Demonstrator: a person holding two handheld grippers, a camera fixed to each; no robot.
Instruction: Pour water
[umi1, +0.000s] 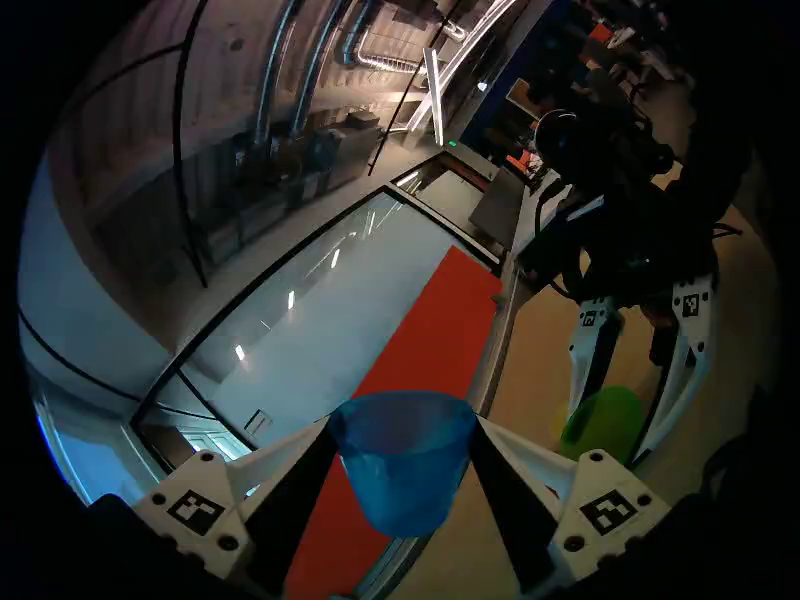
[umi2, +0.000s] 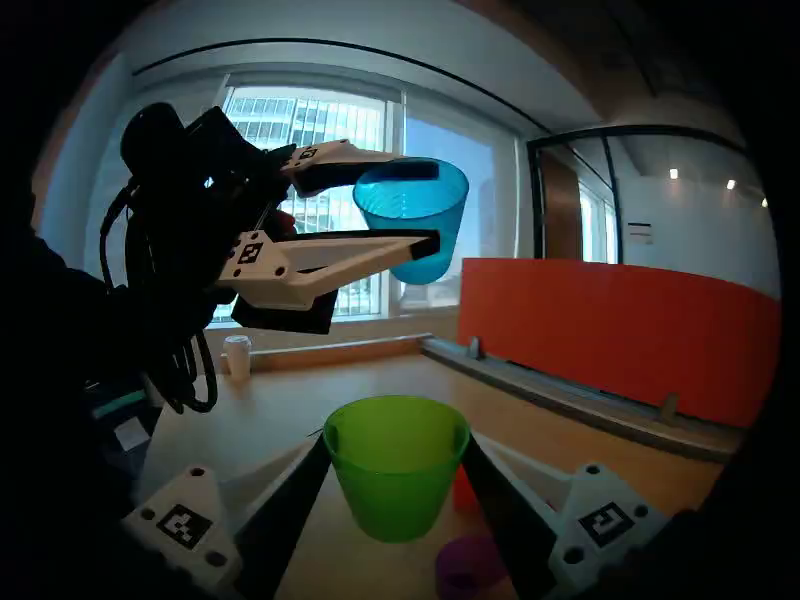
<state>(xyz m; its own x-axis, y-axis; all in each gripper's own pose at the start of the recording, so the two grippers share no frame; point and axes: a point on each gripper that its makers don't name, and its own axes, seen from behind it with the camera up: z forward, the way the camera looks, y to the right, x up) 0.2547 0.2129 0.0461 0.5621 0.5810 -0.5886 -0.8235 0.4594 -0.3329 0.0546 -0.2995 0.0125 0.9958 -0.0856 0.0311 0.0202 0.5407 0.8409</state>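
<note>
Cups: we hold two, a blue cup (umi1: 404, 485) in the left gripper (umi1: 405, 438) and a green cup (umi2: 397, 480) in the right gripper (umi2: 397, 445), both rims up over a wooden table (umi2: 300, 400).
Left gripper: fingers partly closed, one pad pressed to each side of the blue cup just under its rim. It carries the cup high, clear of the table.
Right gripper: the same hold on the green cup, with a finger on each wall. The cup is low, and we cannot tell whether its base touches the table.
Key relation: in the right gripper view the blue cup hangs higher than the green cup and farther off, roughly above its rim. In the left gripper view the green cup lies off to the right, beyond our fingers. The two are well apart.
Axis: both cups stand roughly upright, and the blue one is not yet tipped.
Next move, as we judge it: the blue cup is the higher, so likely the pourer. It must come in over the green rim before it tilts.
Hard to tell: whether either cup holds water. The blue wall is translucent against the window (umi2: 330, 110), yet no level shows.
Cut off: a purple cup (umi2: 468, 565) and a red thing (umi2: 464, 492) by the green cup's foot, both half hidden.
</note>
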